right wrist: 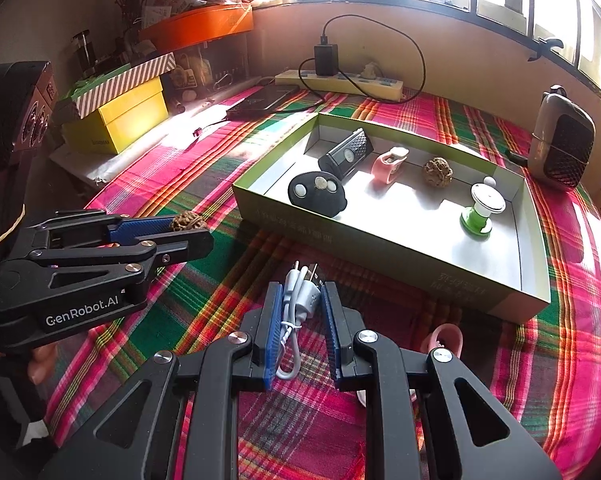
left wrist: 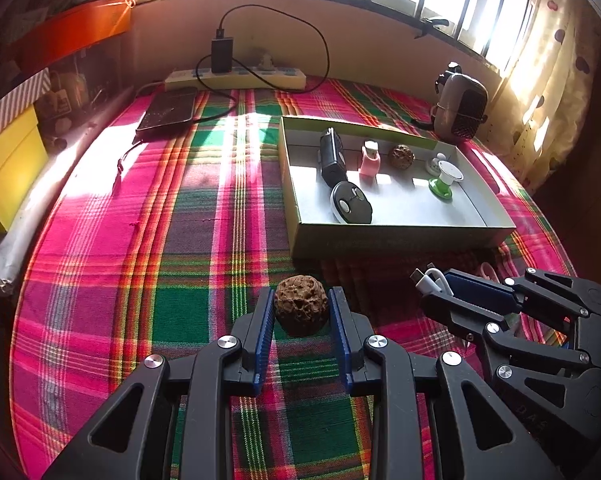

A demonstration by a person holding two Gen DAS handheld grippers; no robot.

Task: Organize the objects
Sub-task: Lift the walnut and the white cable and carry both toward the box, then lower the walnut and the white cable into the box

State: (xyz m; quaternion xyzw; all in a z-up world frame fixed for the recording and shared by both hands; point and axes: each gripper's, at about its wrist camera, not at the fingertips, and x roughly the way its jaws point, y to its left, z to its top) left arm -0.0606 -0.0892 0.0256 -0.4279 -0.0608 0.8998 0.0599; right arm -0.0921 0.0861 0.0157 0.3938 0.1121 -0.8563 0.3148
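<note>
My left gripper (left wrist: pixel 302 312) has its blue pads either side of a brown, pitted walnut (left wrist: pixel 301 305). Both pads look to be touching its sides, so I read this as clamped on it. The nut's underside is hidden in shadow; I cannot tell whether it rests on the plaid cloth (left wrist: pixel 180 240) or sits just above it.

My right gripper (right wrist: pixel 300 312) is closed on a bundled white cable (right wrist: pixel 298 304), the plug ends poking out past the fingertips and a loop hanging down between the fingers. From the left wrist view only the plug tips of this cable show; the rest is behind the right fingers.

A pink ring-shaped item (right wrist: pixel 444 336) lies just beside the right gripper, mostly hidden by its linkage. I cannot identify it.

Beyond both grippers stands the green-walled open box (left wrist: pixel 400 236), its near wall close ahead. Inside, well apart from each other: a black oval device (left wrist: pixel 350 202), a black rectangular device (left wrist: pixel 332 156), a small pink object (left wrist: pixel 369 162), a second walnut (left wrist: pixel 401 156), and a green-and-white knob (left wrist: pixel 444 182). The floor at the box's near right is bare.

To the left of the box the cloth is open. Farther back: a dark flat device (left wrist: pixel 168 110), a power strip (left wrist: pixel 236 76) with a black charger, and a grilled grey appliance (left wrist: pixel 460 108) past the box's far right corner.
</note>
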